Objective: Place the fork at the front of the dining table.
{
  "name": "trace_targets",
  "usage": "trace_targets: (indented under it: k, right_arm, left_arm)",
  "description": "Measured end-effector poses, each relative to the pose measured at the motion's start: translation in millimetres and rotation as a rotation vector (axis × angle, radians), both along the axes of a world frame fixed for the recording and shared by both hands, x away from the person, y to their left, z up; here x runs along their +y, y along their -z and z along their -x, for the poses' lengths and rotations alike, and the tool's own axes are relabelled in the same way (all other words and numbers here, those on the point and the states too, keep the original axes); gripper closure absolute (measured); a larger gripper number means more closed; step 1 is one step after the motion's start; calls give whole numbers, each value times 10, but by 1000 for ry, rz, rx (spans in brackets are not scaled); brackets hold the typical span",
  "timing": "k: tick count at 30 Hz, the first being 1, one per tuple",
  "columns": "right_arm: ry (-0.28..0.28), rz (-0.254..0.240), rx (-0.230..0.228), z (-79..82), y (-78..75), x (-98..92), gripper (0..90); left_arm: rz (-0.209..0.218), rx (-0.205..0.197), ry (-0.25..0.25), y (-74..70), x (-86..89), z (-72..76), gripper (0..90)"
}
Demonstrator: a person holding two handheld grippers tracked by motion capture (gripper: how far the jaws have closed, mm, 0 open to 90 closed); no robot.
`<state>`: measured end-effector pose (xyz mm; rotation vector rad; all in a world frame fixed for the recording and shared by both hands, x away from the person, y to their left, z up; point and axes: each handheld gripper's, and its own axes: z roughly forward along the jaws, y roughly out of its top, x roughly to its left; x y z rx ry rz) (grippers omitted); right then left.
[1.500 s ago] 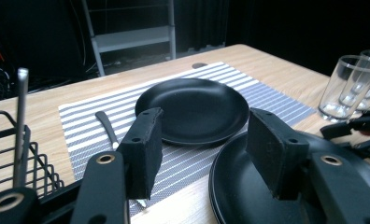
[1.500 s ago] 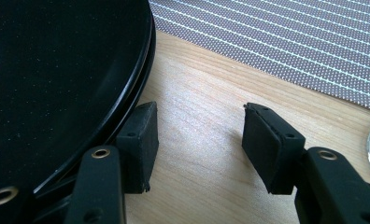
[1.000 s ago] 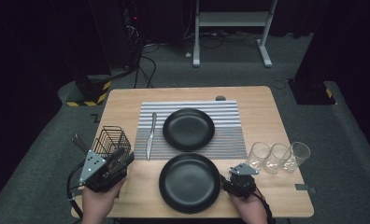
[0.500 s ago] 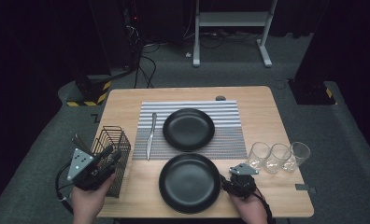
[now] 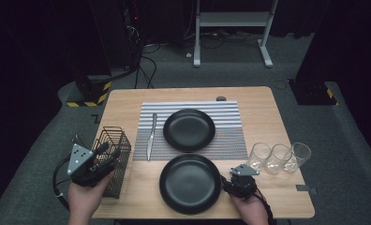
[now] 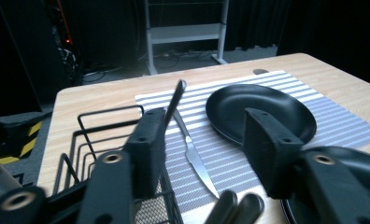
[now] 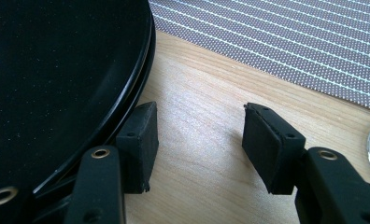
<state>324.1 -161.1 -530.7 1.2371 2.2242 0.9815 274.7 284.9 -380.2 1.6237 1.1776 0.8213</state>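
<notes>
A black wire basket [image 5: 120,140] stands at the table's left edge. My left gripper [image 5: 109,152] hovers at its near left side. In the left gripper view its jaws [image 6: 202,126] have just been opening and stand apart. A thin dark utensil [image 6: 176,95] leans up beside the left jaw, and rounded cutlery handles [image 6: 234,207] show low between the jaws, not pressed. My right gripper [image 5: 239,171] rests at the right rim of the near black plate [image 5: 189,183]. It is open [image 7: 199,126] over bare wood, its left jaw against the plate's rim [image 7: 141,70].
A striped placemat [image 5: 230,140] carries a second black plate [image 5: 189,130] and a knife [image 5: 151,136]. Three clear glasses [image 5: 279,157] stand in a row at the right, close to my right gripper. A metal stand and cables sit on the floor beyond the table.
My left gripper has shifted a little to the left beside the basket, and its jaws now stand wider apart. The right gripper has not moved.
</notes>
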Motion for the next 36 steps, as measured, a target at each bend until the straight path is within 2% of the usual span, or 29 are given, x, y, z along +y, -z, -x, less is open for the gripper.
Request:
trace_targets:
  k: [3,6,17,21,25,27,29,33,36]
  right_arm:
    - [-1,0,0,0,0,0,454]
    - [-1,0,0,0,0,0,454]
    - [-1,-1,1,0,0,-1,454]
    - [-1,-1,2,0,0,-1,454]
    - [-1,-3,2,-1,0,-3,454]
    - [-2,-5,3,-1,0,-3,454]
    - [-2,-6,3,-1,0,-4,454]
    - [-5,-9,4,-3,0,-7,456]
    - [-6,-11,5,-3,0,-8,456]
  left_arm:
    - [-12,3,-6,-68,-14,-44,477]
    - [-7,-2,-14,-90,-18,-67,463]
    - [48,-3,-45,-135,-3,-219,423]
    - [33,-6,-70,-126,-18,-255,417]
    - [34,28,-65,-125,-37,-340,412]
    - [23,28,-63,-135,-56,-367,412]
    - [31,51,-62,-143,-69,-411,408]
    - [9,54,-69,-162,-132,-461,407]
    - [15,68,-56,-168,-150,-500,410]
